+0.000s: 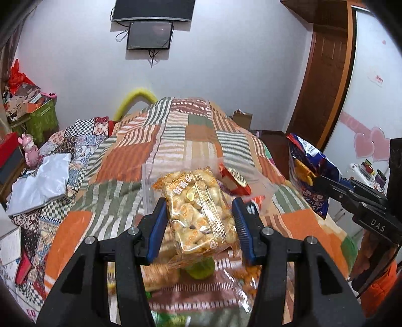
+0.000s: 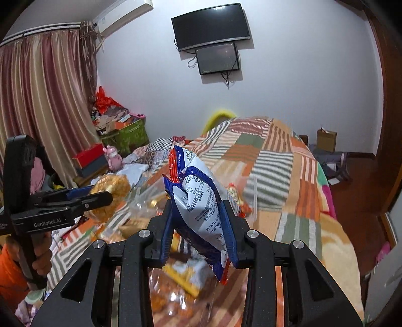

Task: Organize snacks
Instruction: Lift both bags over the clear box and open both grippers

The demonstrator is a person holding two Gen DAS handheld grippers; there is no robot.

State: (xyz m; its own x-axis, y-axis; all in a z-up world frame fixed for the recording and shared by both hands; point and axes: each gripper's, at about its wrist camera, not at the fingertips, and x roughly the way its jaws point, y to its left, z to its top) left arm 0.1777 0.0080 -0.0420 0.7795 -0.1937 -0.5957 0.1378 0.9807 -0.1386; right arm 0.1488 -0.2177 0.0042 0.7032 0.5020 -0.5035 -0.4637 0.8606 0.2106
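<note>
Fingers of my left gripper [image 1: 199, 222] pinch a yellow biscuit packet [image 1: 198, 213]; my right gripper [image 2: 201, 226] clamps a blue-white snack bag [image 2: 201, 203] above the patchwork bedspread [image 2: 276, 161].

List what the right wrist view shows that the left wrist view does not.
Only the right wrist view: striped curtains, an air conditioner, and the printed white back of the blue-and-white snack bag in the right gripper. Only the left wrist view: a wooden door, pink heart stickers, and a close look at the yellow biscuit pack clamped by the left gripper. Both: the patchwork bedspread, wall screens, green box.
</note>
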